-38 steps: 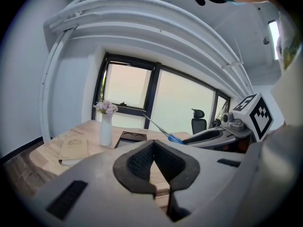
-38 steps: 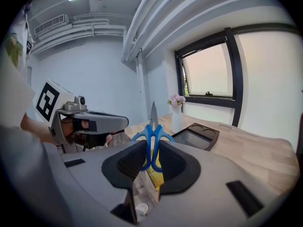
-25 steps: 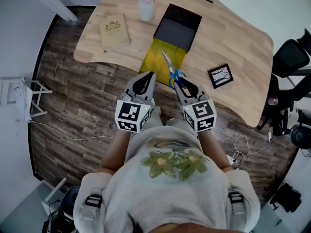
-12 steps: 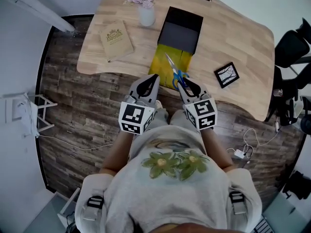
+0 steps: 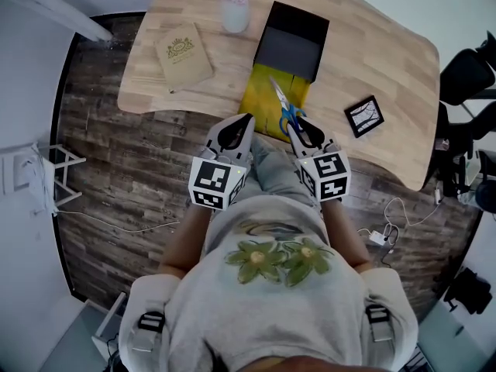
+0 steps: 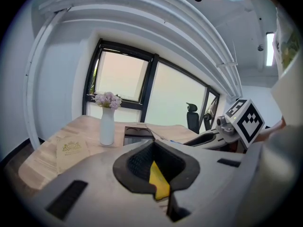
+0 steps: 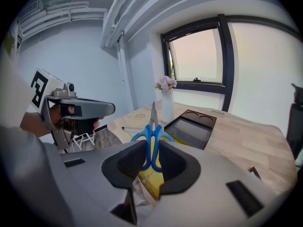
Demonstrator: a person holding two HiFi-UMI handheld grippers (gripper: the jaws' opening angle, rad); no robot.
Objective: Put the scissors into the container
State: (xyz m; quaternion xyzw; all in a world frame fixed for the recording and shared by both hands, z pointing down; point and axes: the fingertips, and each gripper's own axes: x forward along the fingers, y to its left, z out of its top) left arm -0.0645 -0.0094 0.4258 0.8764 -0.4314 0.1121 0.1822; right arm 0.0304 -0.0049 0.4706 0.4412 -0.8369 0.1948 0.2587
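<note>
The blue-handled scissors (image 5: pixel 287 112) lie on a yellow pad (image 5: pixel 262 98) at the table's near edge, blades pointing at the black open container (image 5: pixel 291 40) just behind the pad. My right gripper (image 5: pixel 295 125) is just short of the handles. In the right gripper view the scissors (image 7: pixel 152 126) show through the gap between its jaws, which stand apart and do not press on them. My left gripper (image 5: pixel 242 119) hangs beside the pad's near left corner, with its jaws slightly apart and nothing in them. The container (image 7: pixel 191 128) is empty.
On the wooden table (image 5: pixel 387 60) a tan book (image 5: pixel 184 54) lies at the left, a white vase of flowers (image 5: pixel 235 10) stands beside the container, and a small framed picture (image 5: pixel 363 115) lies at the right. Office chairs (image 5: pixel 465 76) stand right of the table.
Both grippers have moved forward and down toward the table's near edge. The right gripper's tips have come closer to the scissors' handles. The scissors have stayed on the pad.
</note>
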